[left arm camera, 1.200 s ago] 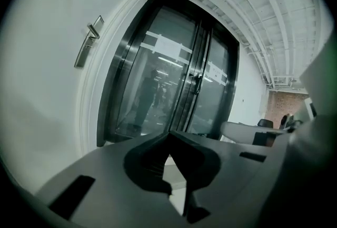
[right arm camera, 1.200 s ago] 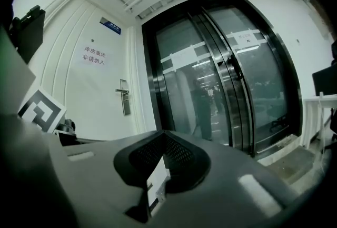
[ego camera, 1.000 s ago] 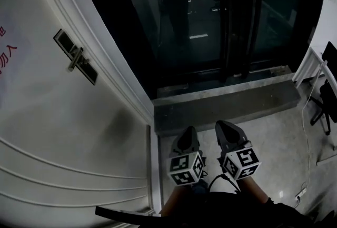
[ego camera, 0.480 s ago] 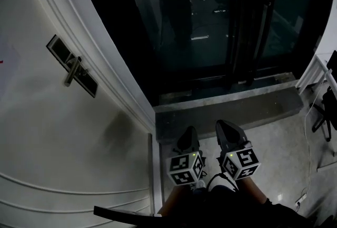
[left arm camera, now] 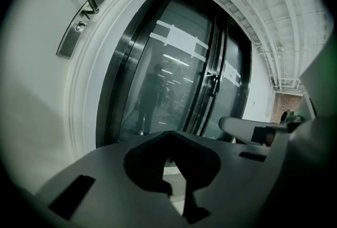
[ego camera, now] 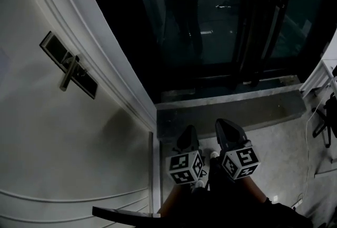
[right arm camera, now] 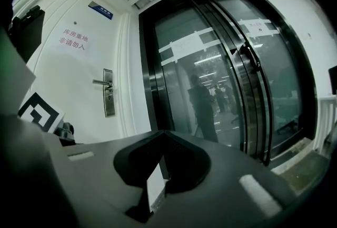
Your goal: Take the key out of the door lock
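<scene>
The red lettering has slipped off the left edge of my view of the door [ego camera: 63, 132], the lock plate [ego camera: 86, 83] has drifted further left, and the dark posts [ego camera: 253, 21] of the glass doors have shifted right

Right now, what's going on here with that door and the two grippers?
A person holds a gripper in each hand, low in front of the body. The left gripper and right gripper are both shut and empty. The white door with its lever handle and lock plate stands off to the left, and neither gripper touches it. No key can be made out in the lock from here.
</scene>
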Demonstrator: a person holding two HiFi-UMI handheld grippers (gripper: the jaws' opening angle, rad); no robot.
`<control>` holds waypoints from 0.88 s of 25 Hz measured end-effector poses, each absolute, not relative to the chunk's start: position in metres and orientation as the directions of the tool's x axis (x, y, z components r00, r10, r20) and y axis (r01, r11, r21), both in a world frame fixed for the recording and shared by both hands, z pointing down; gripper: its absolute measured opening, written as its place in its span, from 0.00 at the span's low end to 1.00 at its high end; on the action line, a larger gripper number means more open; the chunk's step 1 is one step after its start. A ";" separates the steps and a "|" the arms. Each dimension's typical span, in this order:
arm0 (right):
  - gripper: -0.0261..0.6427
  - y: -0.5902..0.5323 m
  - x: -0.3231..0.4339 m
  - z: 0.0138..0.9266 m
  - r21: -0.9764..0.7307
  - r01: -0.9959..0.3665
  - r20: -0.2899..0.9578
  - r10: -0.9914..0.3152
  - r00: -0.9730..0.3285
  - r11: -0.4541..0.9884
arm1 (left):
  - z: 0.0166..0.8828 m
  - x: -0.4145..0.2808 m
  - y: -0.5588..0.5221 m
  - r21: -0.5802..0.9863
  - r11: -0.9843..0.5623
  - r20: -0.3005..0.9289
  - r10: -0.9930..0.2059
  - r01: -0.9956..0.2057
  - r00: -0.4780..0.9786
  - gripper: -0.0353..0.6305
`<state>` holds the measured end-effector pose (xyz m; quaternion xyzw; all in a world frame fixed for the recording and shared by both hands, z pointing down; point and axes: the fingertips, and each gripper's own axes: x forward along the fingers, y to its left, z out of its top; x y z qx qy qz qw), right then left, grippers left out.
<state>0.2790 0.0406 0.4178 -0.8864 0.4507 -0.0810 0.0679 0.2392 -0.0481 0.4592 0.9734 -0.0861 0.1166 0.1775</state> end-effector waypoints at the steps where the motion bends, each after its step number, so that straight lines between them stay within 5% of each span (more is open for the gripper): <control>1: 0.04 0.034 0.284 0.419 -0.191 -0.795 0.083 -0.816 0.571 -0.576 | 0.460 0.243 -0.054 0.326 -0.919 0.257 -0.137 -0.220 0.957 0.05; 22: 0.04 -0.109 0.395 0.409 -0.173 -0.958 0.115 -0.971 0.209 -0.227 | 0.453 0.324 -0.175 0.338 -0.759 0.265 -0.491 -0.557 0.830 0.05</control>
